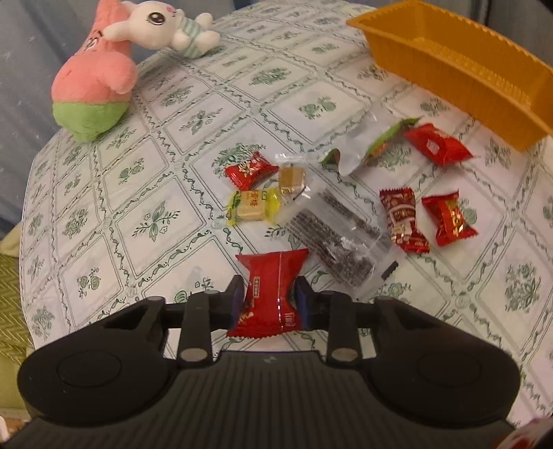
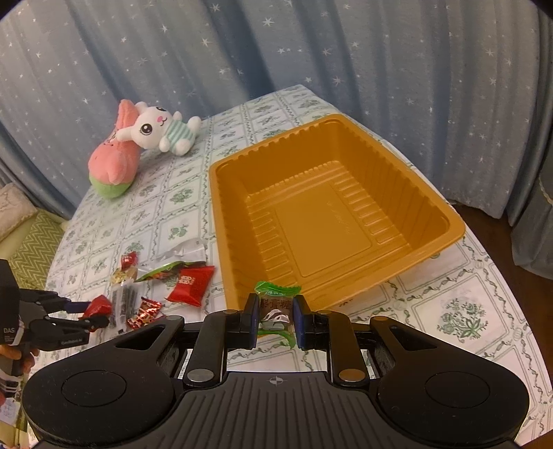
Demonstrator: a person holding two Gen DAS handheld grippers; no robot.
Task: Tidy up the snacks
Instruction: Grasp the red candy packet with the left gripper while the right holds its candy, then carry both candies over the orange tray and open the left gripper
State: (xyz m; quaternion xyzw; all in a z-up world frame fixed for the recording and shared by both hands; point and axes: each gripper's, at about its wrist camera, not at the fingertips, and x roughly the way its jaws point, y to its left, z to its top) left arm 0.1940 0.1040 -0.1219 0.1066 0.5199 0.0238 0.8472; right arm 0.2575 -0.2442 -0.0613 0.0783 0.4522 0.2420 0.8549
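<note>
1. On a table covered with a white cloth printed with green flowers (image 1: 145, 193), loose wrapped snacks lie scattered beside a ribbed orange plastic tray (image 2: 328, 221).
2. The left gripper (image 1: 268, 300) is clenched on a red foil-wrapped snack (image 1: 271, 293), pinched at its middle and held just above the cloth.
3. The right gripper (image 2: 275, 316) is clamped on a green-ended wrapped candy (image 2: 276, 311), held near the tray's near wall, outside the tray.
4. Only the left wrist view shows the pile in detail: a yellow-wrapped pale candy (image 1: 252, 205), a small clear-wrapped brown cube (image 1: 292, 178), a clear packet of dark sticks (image 1: 337, 241), and several other red packets. It shows only the tray's outer side.
5. Only the right wrist view shows the tray's bare inside, a blue star-printed curtain (image 2: 345, 51), and the left gripper from the side.
6. Both views show a pink and green plush (image 1: 93, 76) with a white plush rabbit (image 1: 162, 26) leaning on it at the far edge.
7. The green candy carries Chinese characters; the red snack has small print too fine to read.
</note>
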